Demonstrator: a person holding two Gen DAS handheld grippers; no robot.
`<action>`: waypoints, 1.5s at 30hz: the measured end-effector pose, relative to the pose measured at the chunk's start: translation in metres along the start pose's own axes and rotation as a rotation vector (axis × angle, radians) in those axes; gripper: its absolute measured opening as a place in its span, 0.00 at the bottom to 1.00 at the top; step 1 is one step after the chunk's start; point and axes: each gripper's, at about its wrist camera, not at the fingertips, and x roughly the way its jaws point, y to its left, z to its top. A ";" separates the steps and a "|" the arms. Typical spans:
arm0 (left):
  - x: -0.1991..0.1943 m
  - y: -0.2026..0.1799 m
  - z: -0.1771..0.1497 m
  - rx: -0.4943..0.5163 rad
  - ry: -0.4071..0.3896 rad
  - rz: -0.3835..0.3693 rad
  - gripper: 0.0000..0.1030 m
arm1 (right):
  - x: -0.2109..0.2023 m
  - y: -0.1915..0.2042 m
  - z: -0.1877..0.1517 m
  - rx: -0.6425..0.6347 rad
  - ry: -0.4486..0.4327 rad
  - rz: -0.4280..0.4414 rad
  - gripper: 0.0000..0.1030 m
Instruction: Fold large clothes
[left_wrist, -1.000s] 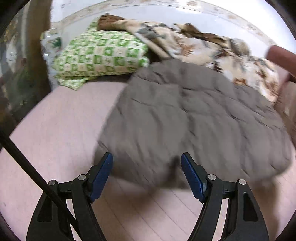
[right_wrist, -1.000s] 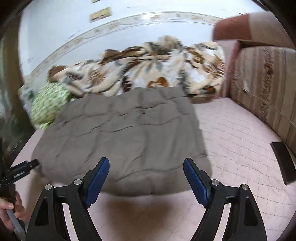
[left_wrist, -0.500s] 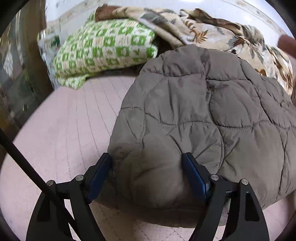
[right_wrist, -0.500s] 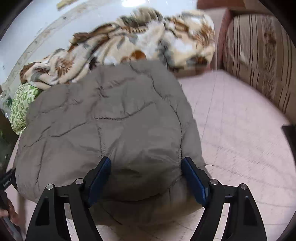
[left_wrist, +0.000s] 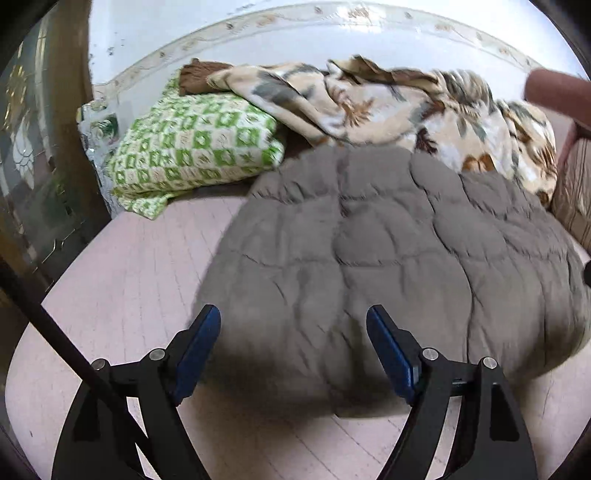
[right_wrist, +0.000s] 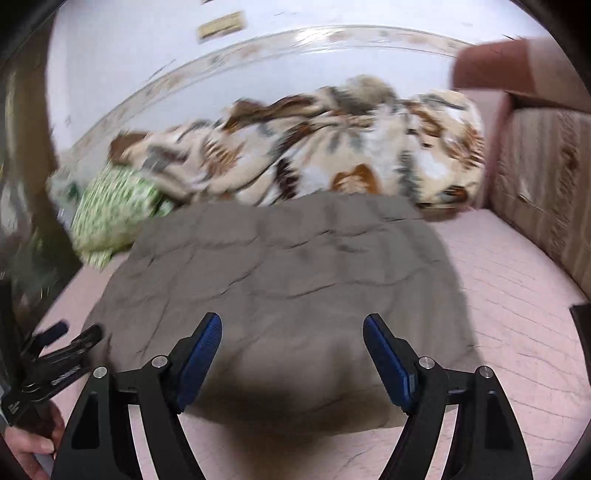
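With my left gripper (left_wrist: 293, 354) and right gripper (right_wrist: 291, 356) both spread and empty above the near edge of the grey quilted coat (right_wrist: 288, 280), seemingly folded, I next smooth it.

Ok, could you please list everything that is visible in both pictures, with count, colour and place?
quilted garment: one, grey-brown, spread flat on the pink surface, near edge between both grippers
pink surface: one, pale pink, under everything
green blanket: one, green and white checks, folded, far left
floral blanket: one, cream and brown, bunched along the white wall
sofa: one, striped beige with reddish top, far right
left gripper: one, black with blue pads, open, holding nothing
right gripper: one, black with blue pads, open, holding nothing
hand: one, bottom left of right wrist view, holding the left gripper's handle
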 end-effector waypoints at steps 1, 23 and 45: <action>0.003 -0.004 -0.003 0.009 0.014 -0.002 0.78 | 0.003 0.008 -0.002 -0.025 0.013 -0.003 0.81; 0.008 -0.018 -0.011 0.079 -0.002 0.028 0.78 | 0.032 0.010 -0.014 -0.018 0.113 -0.017 0.81; 0.009 -0.023 -0.012 0.090 -0.005 0.028 0.79 | 0.050 0.008 -0.022 -0.026 0.161 -0.010 0.81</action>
